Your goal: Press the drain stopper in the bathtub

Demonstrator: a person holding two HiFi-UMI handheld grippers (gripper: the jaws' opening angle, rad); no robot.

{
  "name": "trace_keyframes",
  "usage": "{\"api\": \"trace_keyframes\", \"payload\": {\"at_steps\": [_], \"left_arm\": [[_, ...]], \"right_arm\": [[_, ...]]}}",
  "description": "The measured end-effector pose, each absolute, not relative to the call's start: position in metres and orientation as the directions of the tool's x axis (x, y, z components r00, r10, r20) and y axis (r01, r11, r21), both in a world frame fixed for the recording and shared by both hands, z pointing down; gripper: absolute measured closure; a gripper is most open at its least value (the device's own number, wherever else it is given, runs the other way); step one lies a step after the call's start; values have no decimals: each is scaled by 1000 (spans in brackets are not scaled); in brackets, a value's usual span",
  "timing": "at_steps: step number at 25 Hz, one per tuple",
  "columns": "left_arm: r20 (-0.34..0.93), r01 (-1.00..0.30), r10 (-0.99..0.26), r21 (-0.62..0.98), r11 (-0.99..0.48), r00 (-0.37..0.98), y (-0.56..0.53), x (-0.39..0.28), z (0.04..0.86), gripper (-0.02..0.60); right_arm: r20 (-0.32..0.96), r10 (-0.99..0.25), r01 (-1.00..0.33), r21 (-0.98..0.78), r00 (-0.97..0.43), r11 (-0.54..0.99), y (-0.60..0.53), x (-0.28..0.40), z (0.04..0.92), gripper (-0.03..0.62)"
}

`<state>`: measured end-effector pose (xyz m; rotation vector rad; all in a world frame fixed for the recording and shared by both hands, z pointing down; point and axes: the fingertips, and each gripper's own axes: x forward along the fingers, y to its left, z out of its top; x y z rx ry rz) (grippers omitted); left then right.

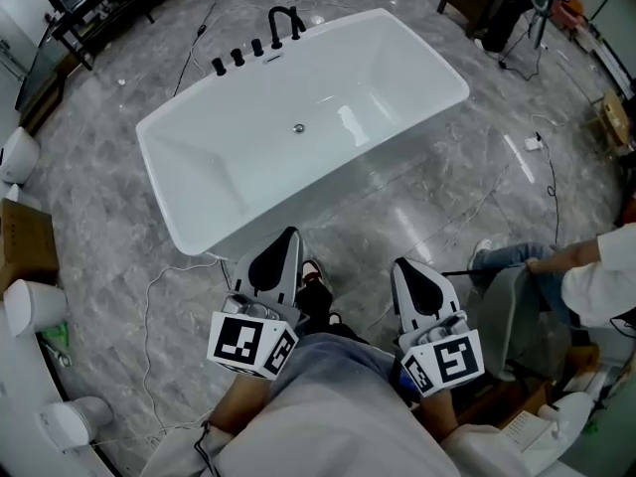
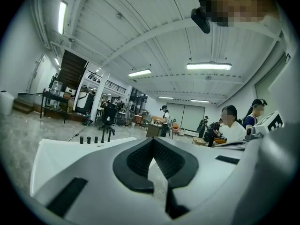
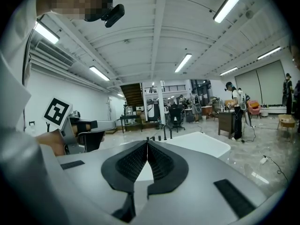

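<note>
Head view puts the small round metal drain stopper (image 1: 298,127) at the middle of the floor of the white rectangular bathtub (image 1: 224,167), and nothing is touching it. From this far off, you cannot tell whether it sits raised or pressed down. The black curved faucet (image 1: 283,23) and a row of black knobs (image 1: 238,58) stand on the bathtub's far rim.

Both tools are outside the bathtub on its near side, over the grey marbled floor (image 1: 417,197) and well apart from the stopper. Your left gripper (image 1: 288,237) is just short of the bathtub's near wall, and your right gripper (image 1: 402,264) is a little further back from it. In the left gripper view, the left gripper (image 2: 151,142) has its jaws together with nothing between them. In the right gripper view, the right gripper (image 3: 147,144) is closed and empty too, with the bathtub's rim showing beyond its tips.

I judge that none of the task is done yet, and you are only in the approach. You have yet to bring one closed tip over the near rim, lower it into the basin onto the stopper, and push down. A seated person in a white sleeve (image 1: 596,276) is well to the right of the bathtub and out of your path.
</note>
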<state>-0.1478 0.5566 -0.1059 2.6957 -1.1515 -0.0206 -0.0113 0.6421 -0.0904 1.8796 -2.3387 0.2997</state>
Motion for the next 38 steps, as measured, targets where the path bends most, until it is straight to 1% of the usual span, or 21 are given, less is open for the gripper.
{"api": "trace_keyframes", "payload": {"at_steps": [8,15,27,33,38], "left_arm": [[53,-706,-713,210,-676,699,479,-139,-110,575],[36,-714,-727,225,-663,686,423,-150,-109,576],[14,-742,-755,203,-639,655,378,-174,-110,576],[15,-751,-766,209,-626,642,361,-172,-109,577],[30,-759,-772,209,-617,635,340,-158,-105,576]], "right_arm": [[229,-950,-977,-42,-213,209,564,-2,-97,576],[229,-951,-978,-21,-209,210,506,-6,-106,576],[216,-935,-953,54,-280,298,439,-47,-112,576],[224,-927,-945,57,-302,322,418,-44,-110,576],[225,-925,-945,44,-306,324,397,-27,-106,576]]}}
